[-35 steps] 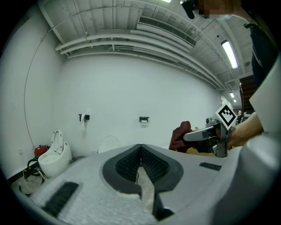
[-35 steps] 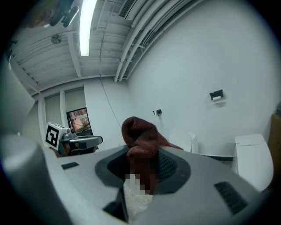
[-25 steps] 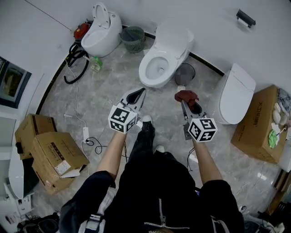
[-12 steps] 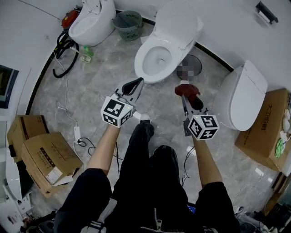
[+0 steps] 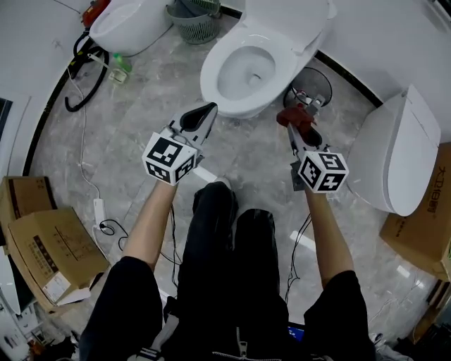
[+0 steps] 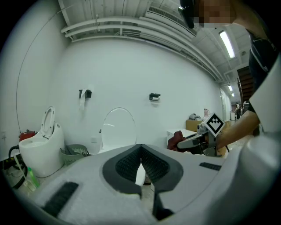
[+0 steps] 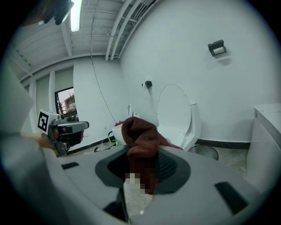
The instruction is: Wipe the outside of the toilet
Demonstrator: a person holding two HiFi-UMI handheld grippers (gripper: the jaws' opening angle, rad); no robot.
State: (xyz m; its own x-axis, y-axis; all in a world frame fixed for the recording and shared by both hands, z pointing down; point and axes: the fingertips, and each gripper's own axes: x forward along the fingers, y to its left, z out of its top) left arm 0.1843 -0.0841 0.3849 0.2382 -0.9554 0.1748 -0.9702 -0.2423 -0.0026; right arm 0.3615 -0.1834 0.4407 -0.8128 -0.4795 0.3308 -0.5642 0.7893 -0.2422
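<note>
A white toilet [image 5: 243,70] with its lid up stands in front of me; its raised lid [image 6: 116,127] also shows in the left gripper view. My right gripper [image 5: 296,127] is shut on a dark red cloth [image 5: 289,115], held in the air just right of the bowl's front rim. In the right gripper view the cloth [image 7: 139,137] bunches up between the jaws, with the toilet [image 7: 175,116] beyond it. My left gripper [image 5: 207,111] hovers at the bowl's front left, jaws together and holding nothing.
A second toilet [image 5: 394,151] with its lid down stands close on the right, a third [image 5: 123,25] at the far left. A wire bin [image 5: 310,84], a green basket [image 5: 194,21], a black hose [image 5: 81,53], floor cables [image 5: 99,211] and cardboard boxes [image 5: 42,247] surround me.
The view has moved forward, so the toilet is nearer and both grippers now sit close to its front rim. The right gripper still holds the cloth.
</note>
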